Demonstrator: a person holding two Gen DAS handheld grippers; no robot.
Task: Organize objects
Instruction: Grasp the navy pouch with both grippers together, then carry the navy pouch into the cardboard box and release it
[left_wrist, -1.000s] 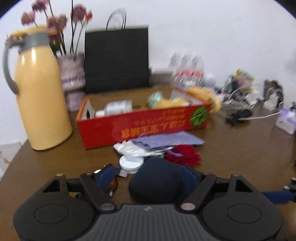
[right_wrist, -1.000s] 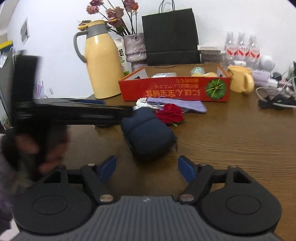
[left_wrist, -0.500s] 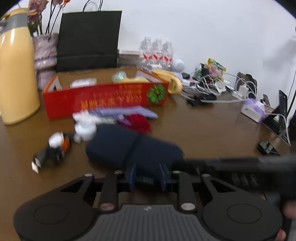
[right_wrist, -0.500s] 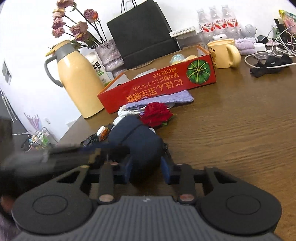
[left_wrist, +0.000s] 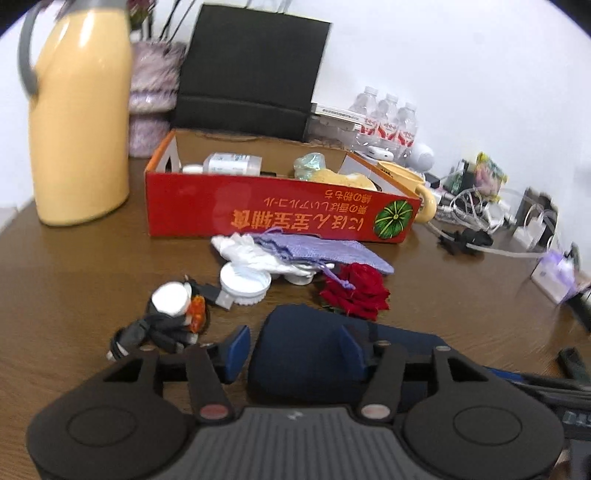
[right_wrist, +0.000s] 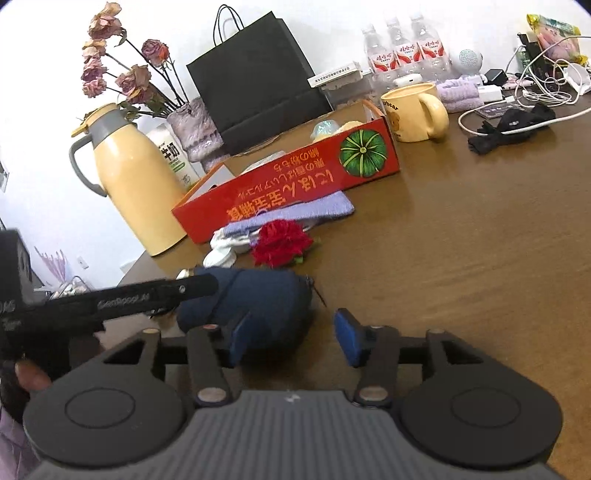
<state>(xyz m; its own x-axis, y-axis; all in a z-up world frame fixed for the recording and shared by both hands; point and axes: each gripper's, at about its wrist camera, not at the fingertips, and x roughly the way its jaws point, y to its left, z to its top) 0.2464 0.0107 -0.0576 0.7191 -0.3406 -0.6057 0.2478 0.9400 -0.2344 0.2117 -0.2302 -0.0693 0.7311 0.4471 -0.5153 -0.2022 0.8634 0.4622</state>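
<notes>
Partly done, by the look of things. Already inside the red box (left_wrist: 280, 218), toward the far edge of the tabletop (left_wrist: 461, 317): a clear bottle (left_wrist: 232, 164), a crumpled greenish wrapper (left_wrist: 308, 166) and something pale yellow (left_wrist: 343, 179) beside it.

Left outside, on the bare wood in front of the box: a lilac drawstring bag (left_wrist: 325, 251) and a white cloth (left_wrist: 255, 254) just beside the box's front wall, a white lid (left_wrist: 243, 282), a red rose (left_wrist: 356, 291), a bundle of black cables (left_wrist: 162, 325), and, nearest the cameras, a dark blue pouch (left_wrist: 295, 332).

Pouch lying on the tabletop, not lifted, just in front of the rose, well short of the box.

Left gripper (left_wrist: 293, 349) about half open and opening, straddling one end of the pouch; pads close at its sides, no squeeze to be seen. Right gripper (right_wrist: 293, 339) likewise about half open and opening, at the other end of the pouch: one pad in front of the fabric, the other clear of it over bare wood. Nothing held by either.

Remaining, as a judgement: pouch first, most likely, then the loose small things into the box. Most of the sorting yet to do.
</notes>
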